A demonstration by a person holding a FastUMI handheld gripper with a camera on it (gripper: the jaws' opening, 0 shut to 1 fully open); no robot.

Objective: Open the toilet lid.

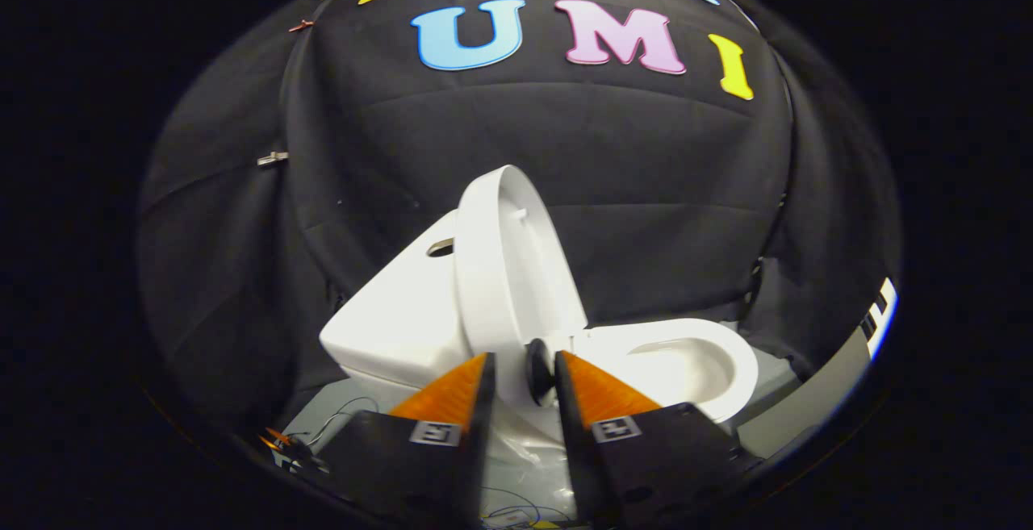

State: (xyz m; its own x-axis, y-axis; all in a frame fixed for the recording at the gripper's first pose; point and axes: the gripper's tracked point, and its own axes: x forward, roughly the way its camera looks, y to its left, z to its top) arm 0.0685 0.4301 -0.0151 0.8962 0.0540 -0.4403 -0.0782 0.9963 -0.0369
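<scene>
The toilet lid stands raised, almost upright, with its inner side turned toward the bowl. It leans back near the tank, which sits behind it on the left side of the fingers. On the inner face of the lid, near its top, there is a small white bump. The lid is white and smooth, and its rounded edge is the highest part of the toilet.

Beside the lid, to the right, the toilet bowl lies open, and its white rim and the hollow inside can be seen. On the top of the tank there is a flush button, oval and metallic.

The hand-held gripper is just in front of the base of the lid, where the lid meets the bowl. Its two fingers are a little apart, with a narrow gap between them, and they hold nothing. A small dark round knob shows in the gap between the fingertips, close to the right finger; whether it touches either finger I cannot tell. Each finger carries a small square marker on its body.

Below the toilet there is a pale floor, and some thin wires lie on it by the left finger. Behind everything hangs the black cloth wall of the booth, with folds in it, and a small metal clip is fixed on the cloth at the left.
</scene>
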